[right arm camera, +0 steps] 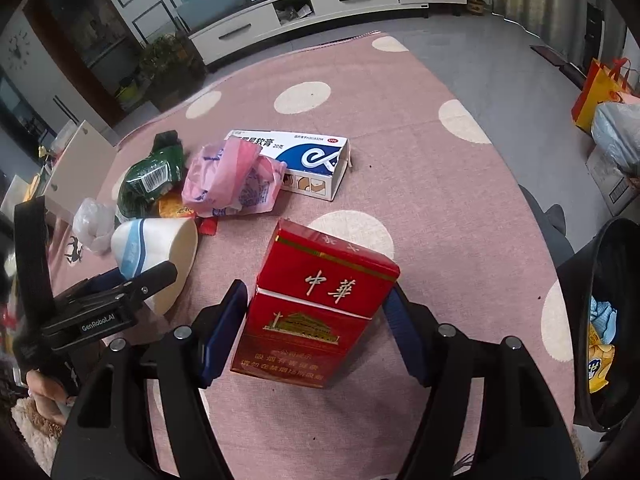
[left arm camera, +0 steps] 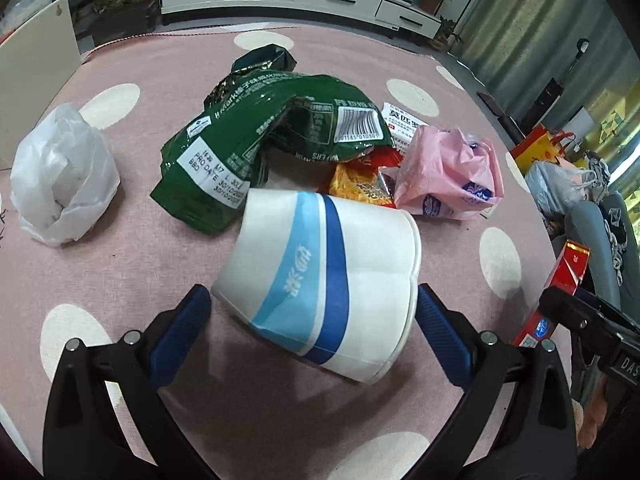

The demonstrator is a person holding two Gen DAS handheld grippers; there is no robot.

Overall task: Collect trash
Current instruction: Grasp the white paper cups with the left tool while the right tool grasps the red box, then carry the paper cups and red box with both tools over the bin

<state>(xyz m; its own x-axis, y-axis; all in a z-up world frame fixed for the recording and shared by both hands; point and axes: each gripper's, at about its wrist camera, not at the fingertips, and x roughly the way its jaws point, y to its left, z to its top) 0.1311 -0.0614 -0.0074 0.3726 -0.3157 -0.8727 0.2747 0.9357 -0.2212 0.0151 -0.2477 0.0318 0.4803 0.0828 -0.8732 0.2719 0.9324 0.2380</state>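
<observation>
The white medicine box is half covered by the pink plastic bag at its near end, and in the left wrist view only a scrap of its printing shows behind that bag. A yellow snack wrapper is mostly buried under the green foil bag. A black bin at the right edge of the rug is cut off by the frame; crumpled wrappers show inside it.

The left gripper points steeply down, and its blue pads sit against both sides of a paper cup lying on its side, gripping it near the middle of the rug. A white plastic bag lies apart toward the rug's left edge.

The right gripper also tilts steeply down and clamps a red cigarette pack, its left pad pressed to the pack's side; the right pad's contact is partly hidden behind the pack. The pack's lid is slightly raised.
</observation>
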